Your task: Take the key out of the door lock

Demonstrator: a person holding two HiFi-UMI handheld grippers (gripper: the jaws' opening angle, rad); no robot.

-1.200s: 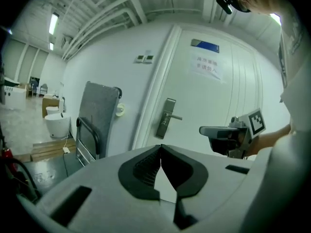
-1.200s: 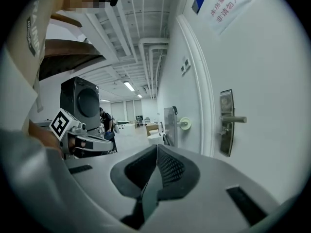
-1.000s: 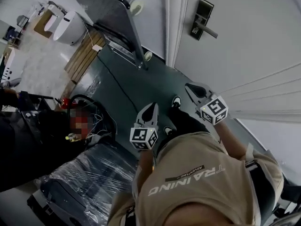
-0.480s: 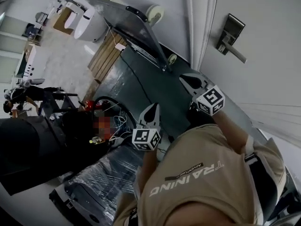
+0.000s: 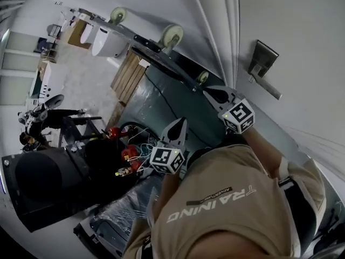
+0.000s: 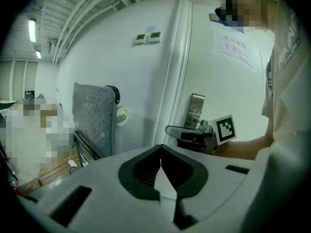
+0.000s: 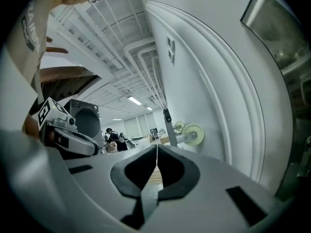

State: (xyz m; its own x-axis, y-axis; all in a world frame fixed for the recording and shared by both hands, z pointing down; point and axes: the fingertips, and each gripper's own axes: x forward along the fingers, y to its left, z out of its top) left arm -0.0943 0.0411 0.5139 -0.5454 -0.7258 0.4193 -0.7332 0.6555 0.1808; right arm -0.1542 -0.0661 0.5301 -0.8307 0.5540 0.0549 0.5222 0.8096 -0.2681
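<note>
The metal lock plate with its lever handle sits on the white door at the upper right of the head view. It also shows in the left gripper view as the lock plate and at the right gripper view's top right as the lock plate. I cannot make out a key in any view. My right gripper is shut and empty, held left of and below the handle, apart from it. My left gripper is shut and empty too, lower and further left. Each gripper's own view shows closed jaws: left gripper, right gripper.
A grey folded frame on wheels leans on the wall left of the door frame. A dark floor mat, wooden boards, a large black case and a cable tangle lie to the left. People stand far off.
The head view has swung towards the door; the lock plate now shows lower and closer to the right gripper. Both grippers stayed shut and shifted with the person.
</note>
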